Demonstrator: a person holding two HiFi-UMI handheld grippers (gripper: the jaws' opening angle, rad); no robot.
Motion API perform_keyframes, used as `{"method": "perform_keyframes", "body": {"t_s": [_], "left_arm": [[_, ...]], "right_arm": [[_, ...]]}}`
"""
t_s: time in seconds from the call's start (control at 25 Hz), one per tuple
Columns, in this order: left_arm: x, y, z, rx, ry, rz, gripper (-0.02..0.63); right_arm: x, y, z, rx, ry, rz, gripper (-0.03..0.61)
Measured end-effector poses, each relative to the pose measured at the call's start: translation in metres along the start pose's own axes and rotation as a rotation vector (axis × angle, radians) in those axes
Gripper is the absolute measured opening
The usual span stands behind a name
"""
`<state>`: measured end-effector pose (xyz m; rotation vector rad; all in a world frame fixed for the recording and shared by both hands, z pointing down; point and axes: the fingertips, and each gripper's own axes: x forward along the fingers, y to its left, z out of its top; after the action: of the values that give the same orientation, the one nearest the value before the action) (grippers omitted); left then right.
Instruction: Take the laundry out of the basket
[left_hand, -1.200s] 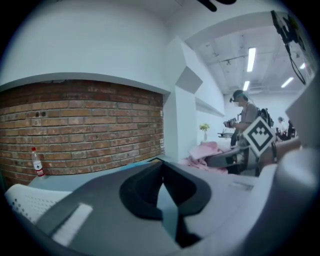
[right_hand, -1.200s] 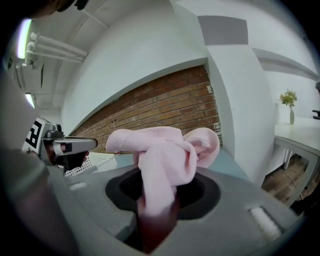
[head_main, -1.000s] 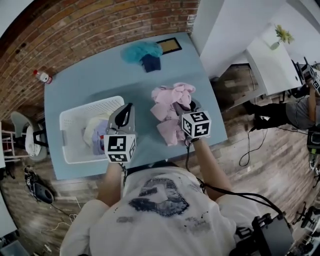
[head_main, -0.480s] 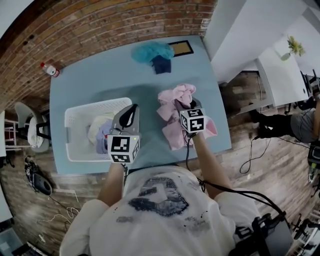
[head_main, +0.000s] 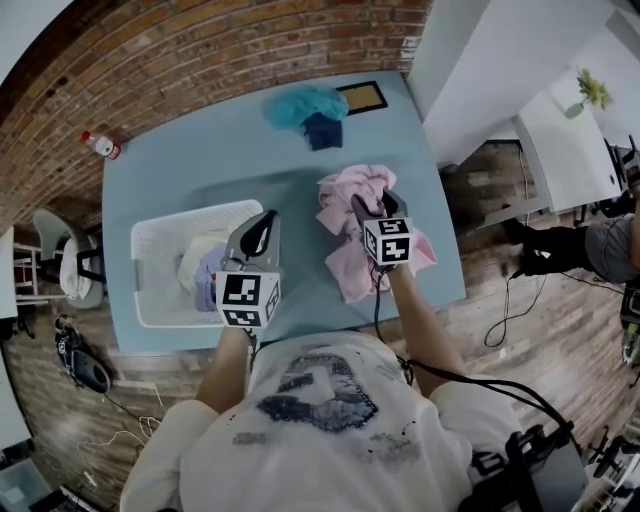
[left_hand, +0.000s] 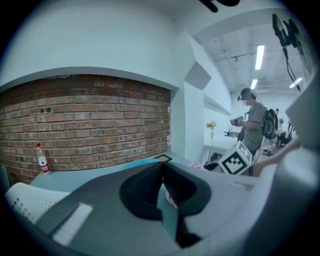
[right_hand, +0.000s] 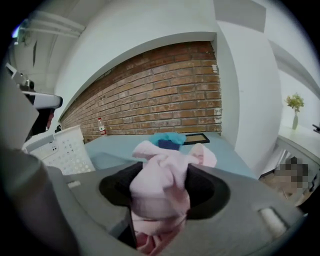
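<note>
A white laundry basket stands on the left of the blue table, with pale and lilac clothes in it. My left gripper hovers over the basket's right rim, jaws shut and empty. A pink pile of laundry lies on the table's right part. My right gripper is low over that pile. Its jaws have just been opening, and a pink cloth sits loosely bunched between them.
A teal cloth and a dark blue one lie at the table's far side beside a framed picture. A bottle stands at the far left corner. A chair is left of the table; a person stands beyond.
My right gripper has come down onto the pink pile with the pink cloth, and its jaws stand wider. The left gripper has stayed over the basket's rim.
</note>
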<state>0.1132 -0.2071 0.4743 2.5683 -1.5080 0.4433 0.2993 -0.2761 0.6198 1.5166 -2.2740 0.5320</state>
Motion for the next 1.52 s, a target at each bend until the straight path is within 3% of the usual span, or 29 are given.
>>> {"method": "perform_keyframes", "body": {"t_s": [0.4, 0.8, 0.88, 1.04, 1.24, 1.36, 1.52], "left_arm": [[0.008, -0.018, 0.009, 0.015, -0.014, -0.041, -0.008], [0.006, -0.044, 0.014, 0.016, -0.034, -0.090, -0.009], [0.006, -0.050, 0.015, 0.012, -0.041, -0.102, -0.009], [0.004, -0.061, 0.023, 0.009, -0.062, -0.125, -0.008], [0.000, -0.071, 0.029, 0.009, -0.085, -0.141, -0.009], [-0.002, -0.076, 0.028, 0.000, -0.090, -0.149, -0.009], [-0.006, -0.082, 0.027, -0.007, -0.096, -0.166, -0.009]], "right_arm": [[-0.036, -0.011, 0.017, 0.060, -0.056, -0.003, 0.259], [-0.128, -0.001, 0.084, 0.088, -0.285, -0.025, 0.250], [-0.146, 0.001, 0.093, 0.090, -0.318, -0.031, 0.188], [-0.176, 0.003, 0.100, 0.096, -0.356, -0.044, 0.183], [-0.200, 0.008, 0.094, 0.091, -0.362, -0.064, 0.130], [-0.209, 0.006, 0.087, 0.088, -0.371, -0.081, 0.039], [-0.215, 0.013, 0.082, 0.085, -0.373, -0.079, 0.000]]}}
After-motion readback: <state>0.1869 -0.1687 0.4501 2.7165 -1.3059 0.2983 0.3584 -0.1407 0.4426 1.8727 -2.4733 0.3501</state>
